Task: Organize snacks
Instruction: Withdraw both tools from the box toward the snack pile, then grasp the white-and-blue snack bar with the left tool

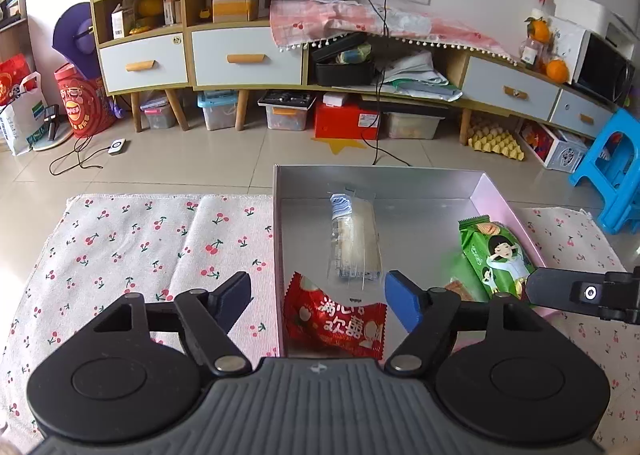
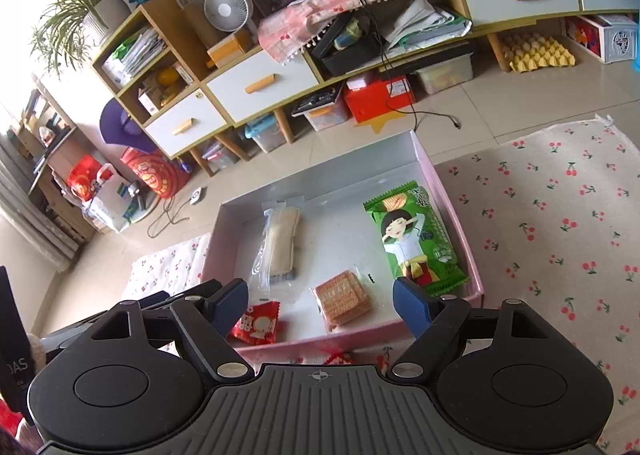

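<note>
Snacks sit loose in the box (image 2: 456,223), both grippers released.
Red packet (image 1: 334,321) looks light, crinkly; pinch its sealed edge.

Bright even daylight, sharp focus, strong fisheye bending at edges, dark corner vignettes

My fingers (image 1: 403,305) wear blue pads on black arms. The box (image 1: 400,179) is silver inside with pink walls. At its six o'clock lies a red packet (image 1: 334,321) with white characters, at three o'clock a green packet (image 1: 496,255). The cloth (image 1: 140,247) is white, sprinkled with red cherries
</note>
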{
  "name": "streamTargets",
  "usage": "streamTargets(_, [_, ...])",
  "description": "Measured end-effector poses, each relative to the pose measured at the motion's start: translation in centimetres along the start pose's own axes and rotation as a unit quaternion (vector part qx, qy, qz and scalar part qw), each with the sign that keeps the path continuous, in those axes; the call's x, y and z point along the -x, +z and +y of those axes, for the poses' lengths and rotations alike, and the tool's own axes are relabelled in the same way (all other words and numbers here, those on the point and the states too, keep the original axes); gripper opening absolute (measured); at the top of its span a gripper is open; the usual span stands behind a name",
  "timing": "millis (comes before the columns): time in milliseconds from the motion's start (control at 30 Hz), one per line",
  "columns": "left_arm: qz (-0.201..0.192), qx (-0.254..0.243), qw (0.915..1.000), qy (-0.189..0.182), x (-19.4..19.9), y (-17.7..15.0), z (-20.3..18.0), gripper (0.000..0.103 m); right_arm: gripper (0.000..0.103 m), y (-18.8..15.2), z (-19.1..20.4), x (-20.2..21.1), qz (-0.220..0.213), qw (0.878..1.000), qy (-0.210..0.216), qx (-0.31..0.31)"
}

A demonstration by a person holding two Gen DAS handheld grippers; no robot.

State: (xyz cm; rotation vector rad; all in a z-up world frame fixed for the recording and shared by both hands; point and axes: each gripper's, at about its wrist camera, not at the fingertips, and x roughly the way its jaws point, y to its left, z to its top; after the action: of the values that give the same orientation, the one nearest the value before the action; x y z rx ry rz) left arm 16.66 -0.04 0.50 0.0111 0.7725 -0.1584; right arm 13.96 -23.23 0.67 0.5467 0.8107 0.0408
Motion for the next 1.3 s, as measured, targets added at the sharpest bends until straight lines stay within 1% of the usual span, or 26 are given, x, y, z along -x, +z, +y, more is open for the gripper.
streamTargets(167, [0.000,-0.002,1.0000,-0.002,1.5,-1.0,-0.1,0.086,0.085,-1.1,0.4,1.8,0.000,1.000,-0.010,0.009])
streamTargets(233, [0.004,0.000,1.0000,-0.003,2.0,-1.4,-0.1,0.089,0.091,-1.6,0.6,2.3,0.000,1.000,-0.017,0.016])
streamTargets(267, [0.005,0.002,1.0000,-0.004,2.3,-1.7,-0.1,0.092,0.092,-1.9,0.7,2.7,-0.001,1.000,-0.022,0.021])
streamTargets(333, [0.011,0.004,0.9999,-0.003,2.7,-2.1,-0.1,0.096,0.092,-2.4,0.9,3.2,0.000,0.999,-0.028,0.029])
streamTargets(467, [0.022,0.001,0.9998,0.001,3.5,-3.0,-0.1,0.099,0.093,-3.4,1.0,4.0,0.007,0.999,-0.034,0.034])
streamTargets(567, [0.027,-0.001,0.9996,0.004,4.1,-3.7,0.0,0.101,0.094,-4.1,1.2,4.6,0.009,0.998,-0.042,0.045])
streamTargets(733, [0.043,0.006,0.9991,-0.002,4.6,-5.0,0.4,0.102,0.096,-5.4,1.3,5.2,0.008,0.997,-0.048,0.056])
streamTargets(833, [0.041,0.021,0.9989,-0.005,4.8,-6.4,1.0,0.102,0.096,-6.6,0.7,5.2,0.006,0.997,-0.048,0.067])
streamTargets(933, [0.061,0.037,0.9973,-0.014,4.4,-7.4,1.5,0.102,0.096,-7.4,0.6,4.8,0.017,0.993,-0.074,0.093])
streamTargets(967, [0.064,0.041,0.9969,-0.019,4.4,-7.9,1.8,0.102,0.096,-7.6,0.4,4.8,0.016,0.992,-0.077,0.097])
streamTargets(1133, [0.062,0.029,0.9973,-0.024,4.4,-9.4,2.2,0.102,0.096,-8.6,-1.1,4.5,0.027,0.993,-0.076,0.084])
streamTargets(1300, [0.057,0.047,0.9959,-0.053,4.5,-10.1,2.9,0.099,0.096,-9.4,-2.0,4.5,0.020,0.991,-0.078,0.106])
